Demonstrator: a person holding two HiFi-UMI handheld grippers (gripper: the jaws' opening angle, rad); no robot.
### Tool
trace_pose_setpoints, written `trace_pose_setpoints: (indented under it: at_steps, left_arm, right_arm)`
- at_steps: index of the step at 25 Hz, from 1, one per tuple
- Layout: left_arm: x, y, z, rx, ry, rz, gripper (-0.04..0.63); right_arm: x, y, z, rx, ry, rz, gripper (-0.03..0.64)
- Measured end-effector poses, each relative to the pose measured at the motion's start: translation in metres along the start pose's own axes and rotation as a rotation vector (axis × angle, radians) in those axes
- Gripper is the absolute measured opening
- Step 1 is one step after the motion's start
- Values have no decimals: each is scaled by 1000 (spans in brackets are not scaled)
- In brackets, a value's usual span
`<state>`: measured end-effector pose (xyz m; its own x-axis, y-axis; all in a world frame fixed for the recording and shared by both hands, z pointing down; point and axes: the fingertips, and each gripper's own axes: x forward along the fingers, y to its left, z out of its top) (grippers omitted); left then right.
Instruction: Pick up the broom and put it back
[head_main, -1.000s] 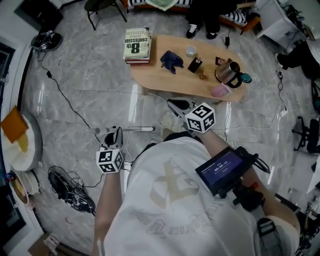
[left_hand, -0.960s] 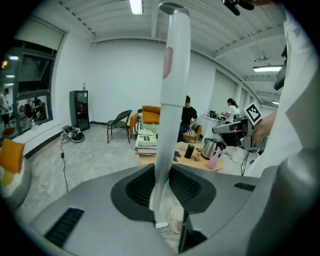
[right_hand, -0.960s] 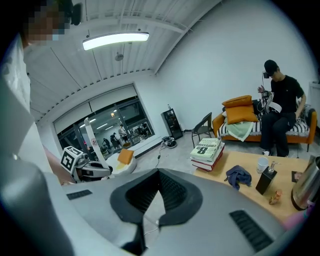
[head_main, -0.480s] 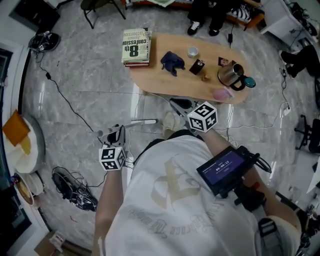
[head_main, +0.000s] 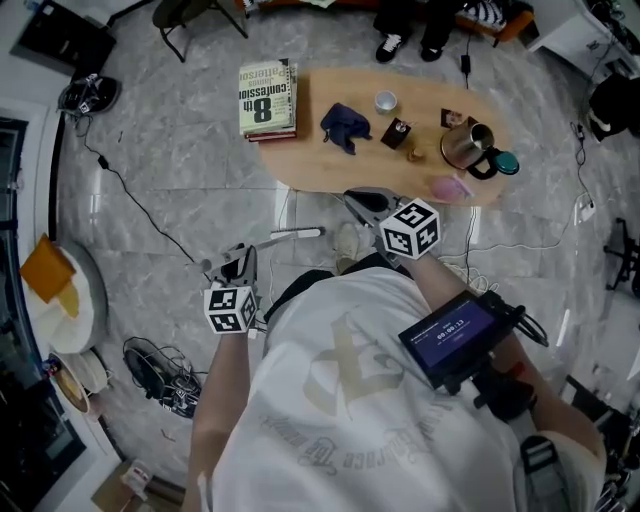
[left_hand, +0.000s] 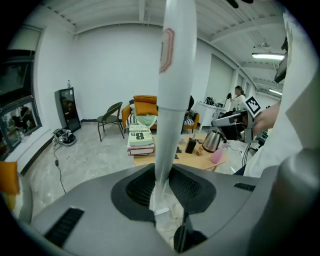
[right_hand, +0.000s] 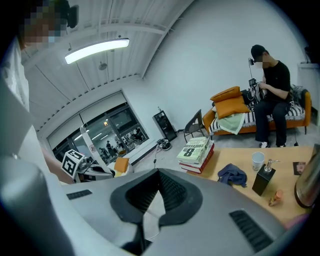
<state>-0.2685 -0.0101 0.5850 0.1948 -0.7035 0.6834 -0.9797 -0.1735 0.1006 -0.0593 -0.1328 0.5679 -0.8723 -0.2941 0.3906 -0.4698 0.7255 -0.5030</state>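
Note:
The broom's white handle (left_hand: 172, 75) with a red label rises straight up between the jaws of my left gripper (left_hand: 163, 175), which is shut on it. In the head view a short length of that handle (head_main: 292, 235) sticks out to the right of the left gripper (head_main: 240, 264); the brush end is hidden. My right gripper (head_main: 364, 204) hangs over the near edge of the wooden table (head_main: 330, 165), shut with nothing in it. In the right gripper view its tips (right_hand: 159, 172) meet, and the handle (right_hand: 91, 145) shows far left.
On the low oval table lie a stack of books (head_main: 267, 98), a blue cloth (head_main: 342, 122), a cup (head_main: 385, 101) and a kettle (head_main: 466, 146). A cable (head_main: 140, 205) and shoes (head_main: 160, 372) lie on the marble floor at left. A person (right_hand: 272, 95) sits on a sofa beyond.
Both grippers have drifted slightly up and right in the head view as the person moves. The handle's end has come nearer the table. The left gripper keeps its hold.

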Motion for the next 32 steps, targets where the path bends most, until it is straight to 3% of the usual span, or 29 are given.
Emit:
trace_pose_setpoints:
  at_steps: [7,13,19,32]
  left_arm:
    - [26,-10,15,73,44,-29,94]
    - [50,-8,19,182,100,-114,92]
    - [73,-14,3,291,186,-224,92]
    - [132,-15,-7,389,300,-407,92]
  right_arm:
    - [-15,-34,5,49,-38,-41,17]
    - [-31,-43,-2,88,-62,-99,17]
    - [-50,-51,-11,144,-104,-213,17]
    - [-68,-37,-25,232,-159,-415,17]
